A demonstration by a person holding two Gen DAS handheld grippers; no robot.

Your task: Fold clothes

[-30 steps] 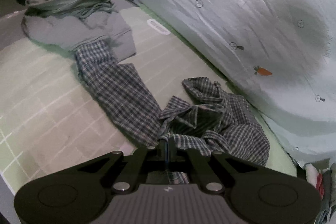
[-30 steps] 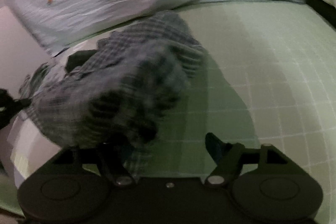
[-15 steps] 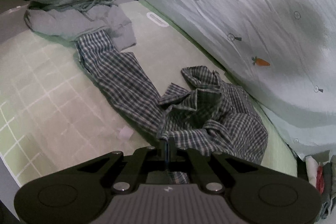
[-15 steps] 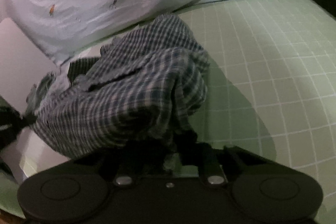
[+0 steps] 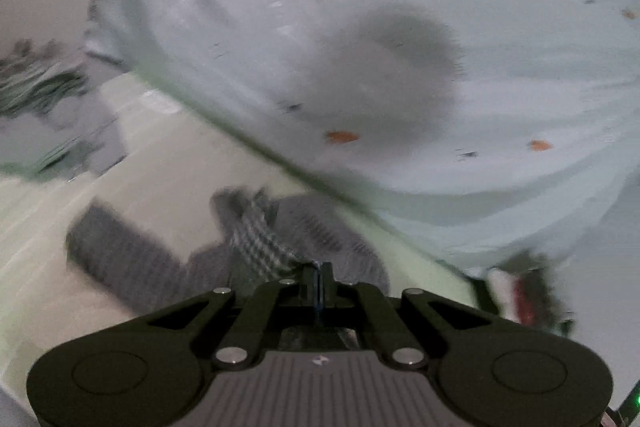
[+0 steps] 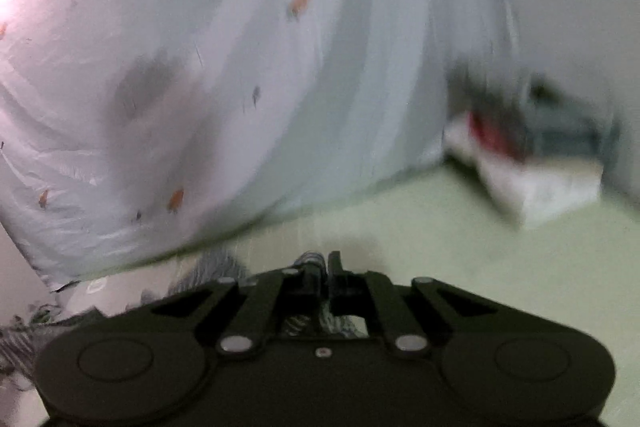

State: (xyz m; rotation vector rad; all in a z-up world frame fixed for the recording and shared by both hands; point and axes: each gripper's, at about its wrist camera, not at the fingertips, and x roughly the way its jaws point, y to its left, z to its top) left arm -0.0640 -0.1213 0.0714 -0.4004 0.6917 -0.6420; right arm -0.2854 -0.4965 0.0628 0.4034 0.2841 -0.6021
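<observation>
Soft woven checked cloth of the shirt is pinched in the matt black plastic left gripper; beyond it, thin creased carrot-printed fabric is seen.

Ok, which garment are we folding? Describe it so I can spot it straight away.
Find the big pale quilt with orange carrot prints; the green grid mat lies at its foot. On that mat, both sets of jaws are pinching the checked shirt, dark blue-and-white plaid, unlike the plain grey clothes piled further back.

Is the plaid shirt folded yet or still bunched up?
Not folded: the plaid shirt hangs bunched from the shut left gripper, and the right gripper pinches it too. Blur hides finer detail.
</observation>
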